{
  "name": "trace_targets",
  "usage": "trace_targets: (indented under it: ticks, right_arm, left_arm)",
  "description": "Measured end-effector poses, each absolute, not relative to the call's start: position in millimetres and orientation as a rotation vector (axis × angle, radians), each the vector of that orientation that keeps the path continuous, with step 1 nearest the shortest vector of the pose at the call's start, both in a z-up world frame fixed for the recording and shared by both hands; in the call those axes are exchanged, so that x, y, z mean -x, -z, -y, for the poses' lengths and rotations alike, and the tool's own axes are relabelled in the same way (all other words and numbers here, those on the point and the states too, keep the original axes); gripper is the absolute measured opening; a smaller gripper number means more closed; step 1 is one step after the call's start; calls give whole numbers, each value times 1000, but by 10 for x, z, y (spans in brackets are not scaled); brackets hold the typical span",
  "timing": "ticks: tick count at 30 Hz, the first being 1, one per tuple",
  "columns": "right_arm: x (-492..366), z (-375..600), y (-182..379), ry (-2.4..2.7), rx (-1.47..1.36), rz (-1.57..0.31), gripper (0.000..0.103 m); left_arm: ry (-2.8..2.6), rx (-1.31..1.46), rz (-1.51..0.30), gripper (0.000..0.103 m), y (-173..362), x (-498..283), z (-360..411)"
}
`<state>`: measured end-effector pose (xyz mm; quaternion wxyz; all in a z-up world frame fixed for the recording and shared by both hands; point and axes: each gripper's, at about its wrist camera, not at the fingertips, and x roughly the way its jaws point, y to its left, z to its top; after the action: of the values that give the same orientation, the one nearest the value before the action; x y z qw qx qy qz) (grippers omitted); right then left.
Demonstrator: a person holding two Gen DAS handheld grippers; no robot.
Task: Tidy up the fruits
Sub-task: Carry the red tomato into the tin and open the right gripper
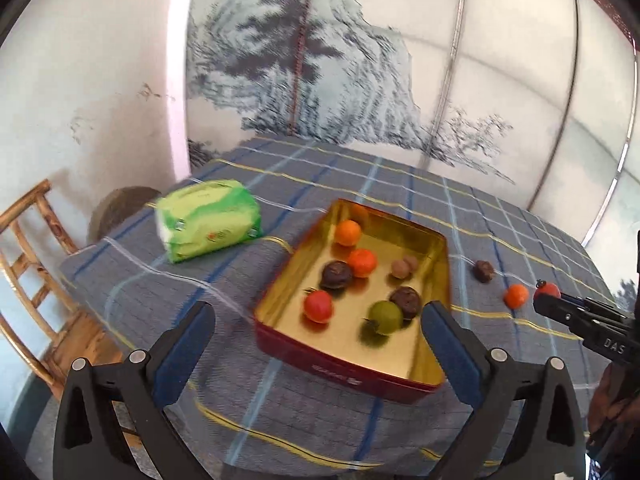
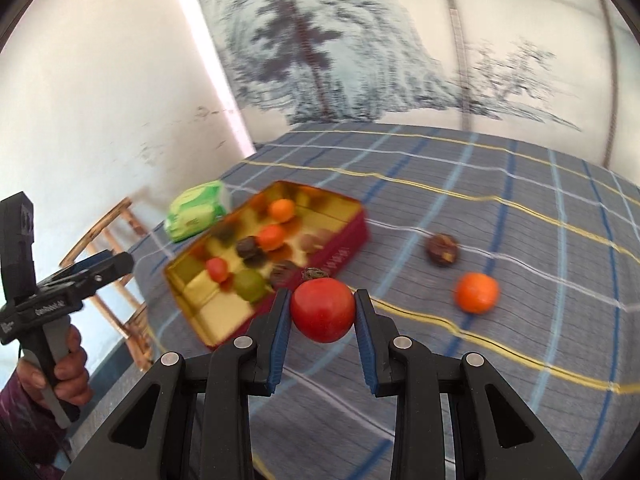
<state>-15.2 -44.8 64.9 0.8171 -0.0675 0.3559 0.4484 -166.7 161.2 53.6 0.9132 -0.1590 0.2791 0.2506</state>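
Now right gripper (image 2: 322,312) clamped on red fruit (image 2: 322,310), lifted off table (image 2: 500,184) prob for tin (image 2: 344,246); left gripper (image 1: 318,320) wide, empty, above tin

- Right gripper (image 2: 323,312): blue-padded fingers (image 2: 280,332) pressed against both sides of a red fruit (image 2: 323,309), fruit lifted clear of the cloth.
- Seen from left wrist view, right gripper (image 1: 541,300) enters from the right edge, fingers pointing left, roughly level.
- Left gripper (image 1: 318,320): fingers spread wide, nothing between the pads (image 1: 200,322).
- From right wrist view, left gripper (image 2: 120,263) sits at far left, angled up-right, gripped at the handle by left hand (image 2: 66,372), fingers curled round the trigger.
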Motion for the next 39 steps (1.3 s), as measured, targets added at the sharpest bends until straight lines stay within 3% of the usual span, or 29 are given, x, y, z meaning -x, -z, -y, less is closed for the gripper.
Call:
trace_targets:
  ticks: [5, 16, 39]
  right_arm:
    - [314, 82, -652, -1038, 186, -762, 32]
    - [440, -420, -363, -1114, 237, -841, 32]
    - [470, -835, 43, -1097, 334, -919, 32]
  left_arm:
    - [-540, 394, -525, 102, -509, 1852, -1767]
    - [-577, 245, -594, 102, -453, 1848, -1695]
    - [-592, 183, -597, 102, -319, 1845, -1659]
